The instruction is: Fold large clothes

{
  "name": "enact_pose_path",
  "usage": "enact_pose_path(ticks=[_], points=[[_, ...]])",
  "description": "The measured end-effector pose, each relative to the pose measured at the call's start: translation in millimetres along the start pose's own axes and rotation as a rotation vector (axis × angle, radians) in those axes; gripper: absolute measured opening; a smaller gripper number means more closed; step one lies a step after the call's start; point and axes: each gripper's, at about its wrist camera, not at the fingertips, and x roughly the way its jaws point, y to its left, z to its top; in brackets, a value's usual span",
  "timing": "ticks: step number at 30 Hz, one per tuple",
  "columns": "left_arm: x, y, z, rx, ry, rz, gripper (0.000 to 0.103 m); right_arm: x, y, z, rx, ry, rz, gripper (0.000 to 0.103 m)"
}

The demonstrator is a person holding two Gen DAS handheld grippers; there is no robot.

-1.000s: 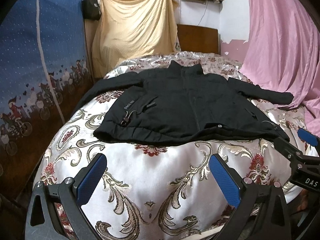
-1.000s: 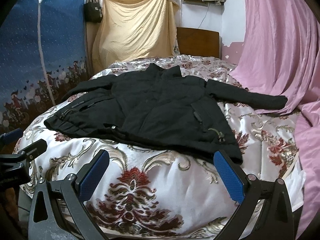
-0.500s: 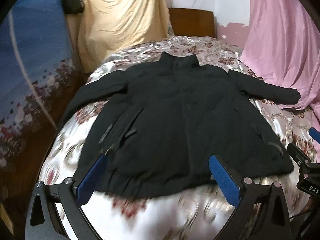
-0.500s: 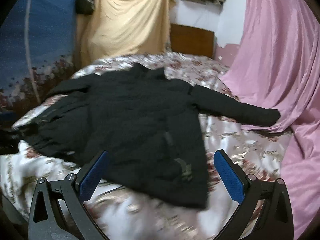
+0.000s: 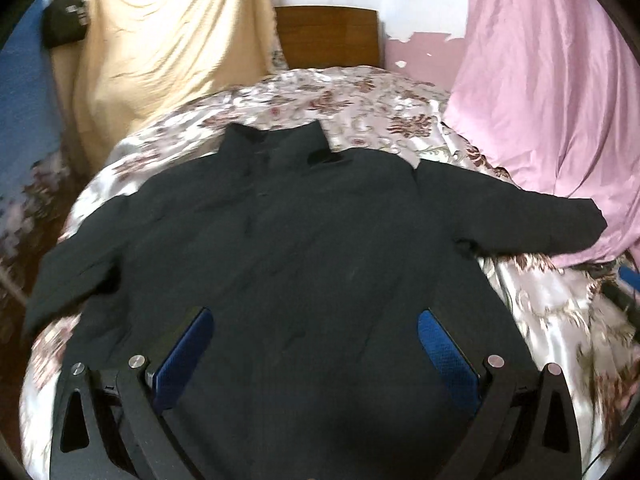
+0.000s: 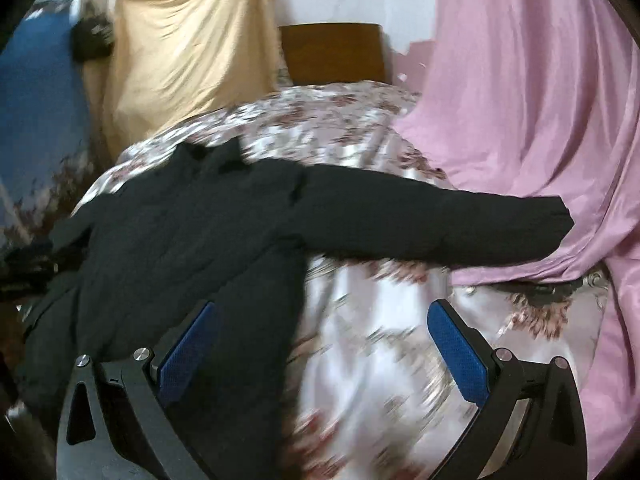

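Mid-frame, black jacket (image 5: pixel 304 248) flat on bed (image 5: pixel 360 96); left gripper (image 5: pixel 312 344) and right gripper (image 6: pixel 320 340) fingers wide, empty — pinch sleeve (image 6: pixel 440 224) cuff first.

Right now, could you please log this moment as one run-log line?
left gripper: open, over black jacket | right gripper: open, beside right sleeve | jacket: unfolded

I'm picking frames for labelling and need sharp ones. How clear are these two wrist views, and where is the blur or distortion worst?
Left wrist view: mild motion blur, black jacket detail washed out, fisheye bends the bed. Right wrist view: heavier smear across the bedspread; the sleeve stays readable. The open left gripper and right gripper look sharp.
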Motion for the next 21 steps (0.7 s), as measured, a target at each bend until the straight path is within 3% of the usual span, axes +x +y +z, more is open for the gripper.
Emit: enact_pose_path(ticks=[3,8,14,18,19,21], points=[[42,-23,21,0.032,0.002,0.010,0.103,29,-49,20,0.098,-0.027,0.000,0.102],[98,-54,49,0.050,0.030,0.050,0.103,78,-134,43,0.301,-0.028,-0.160,0.102],[148,-84,62,0.076,0.027,0.038,0.103,132,-196,25,0.625,0.052,-0.172,0.102],[180,-96,67,0.070,0.040,-0.004,0.103,155,-209,1,0.787,-0.001,-0.172,0.102],[189,-99,67,0.069,0.054,-0.022,0.103,160,-209,-3,0.817,-0.026,-0.165,0.097],[202,-106,68,0.068,0.071,-0.055,0.103,166,-209,-11,0.860,-0.076,-0.159,0.069]])
